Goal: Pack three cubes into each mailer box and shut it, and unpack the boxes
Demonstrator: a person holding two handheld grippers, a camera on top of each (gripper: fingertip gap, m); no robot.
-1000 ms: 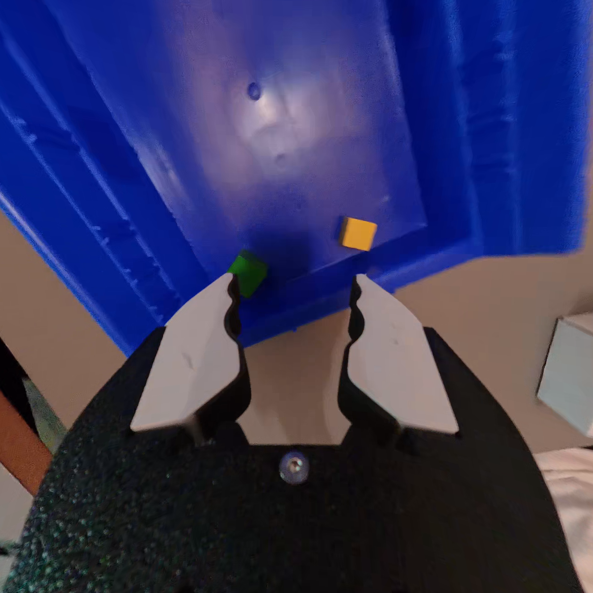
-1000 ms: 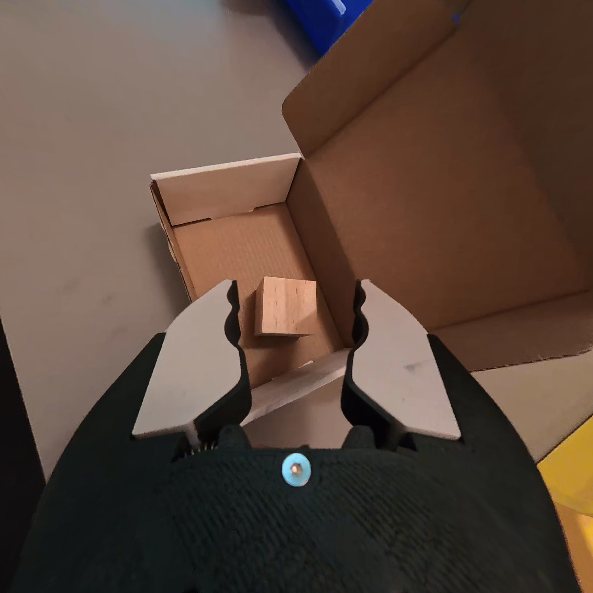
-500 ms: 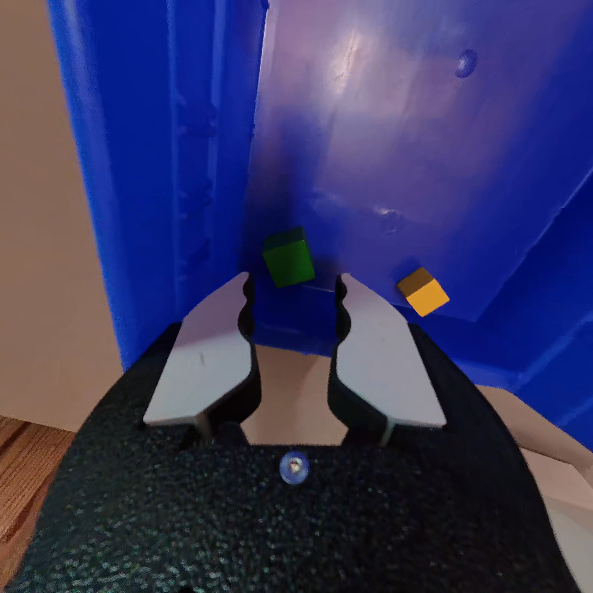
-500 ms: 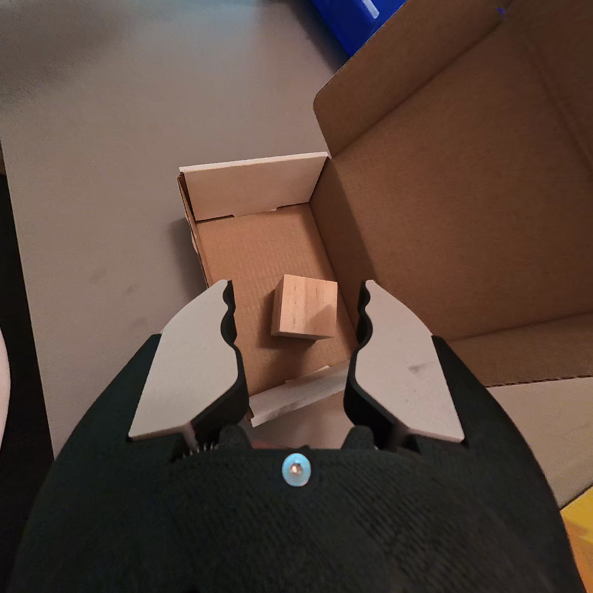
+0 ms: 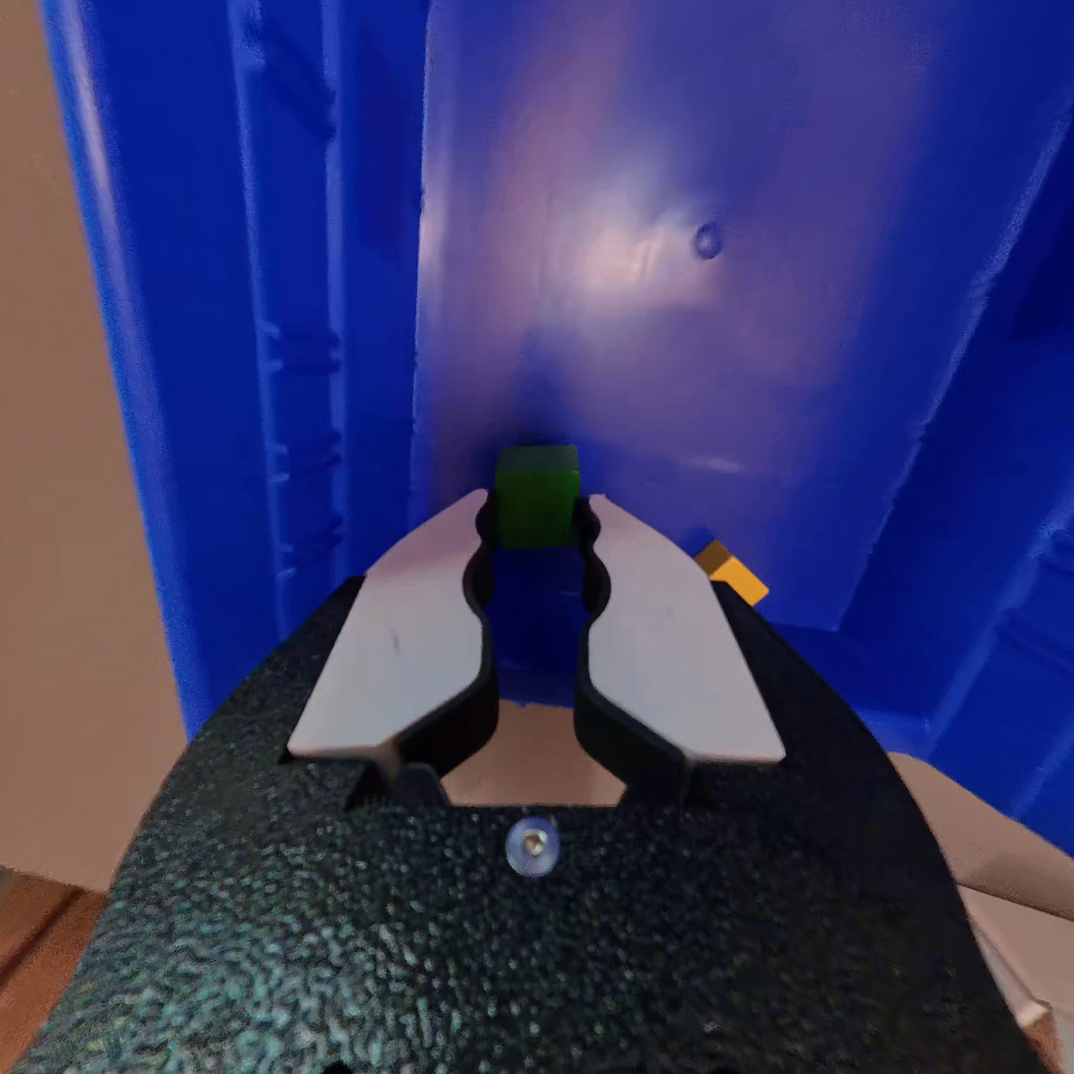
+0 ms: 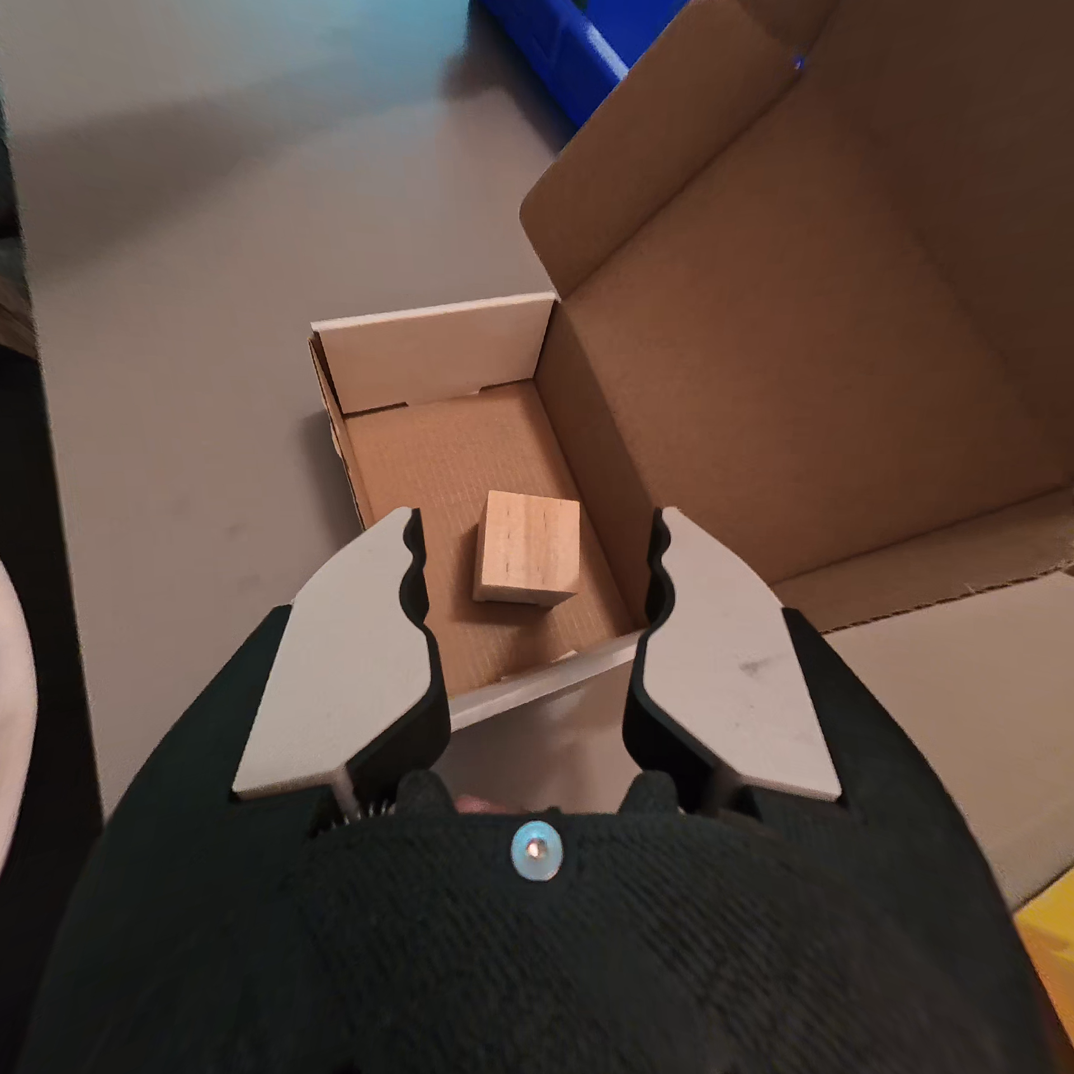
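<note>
In the left wrist view a green cube (image 5: 537,500) sits on the floor of a blue plastic bin (image 5: 639,261), near its left wall. My left gripper (image 5: 537,511) reaches into the bin and its fingertips press both sides of the green cube. A yellow cube (image 5: 732,572) lies just right of the right finger. In the right wrist view my right gripper (image 6: 534,529) is open and empty above an open cardboard mailer box (image 6: 430,348). One plain wooden cube (image 6: 526,546) lies in the box. The box lid (image 6: 784,319) stands open to the right.
The box rests on a grey table (image 6: 174,290). A corner of the blue bin (image 6: 575,40) shows beyond the lid. A yellow object (image 6: 1046,941) sits at the lower right edge. The table's dark edge runs down the left side. Across from one pair of fingers to the other is roughly 40 cm.
My left gripper turned, moved into the bin's corner and narrowed its jaws onto the green cube. My right gripper drifted slightly over the box and stayed open.
</note>
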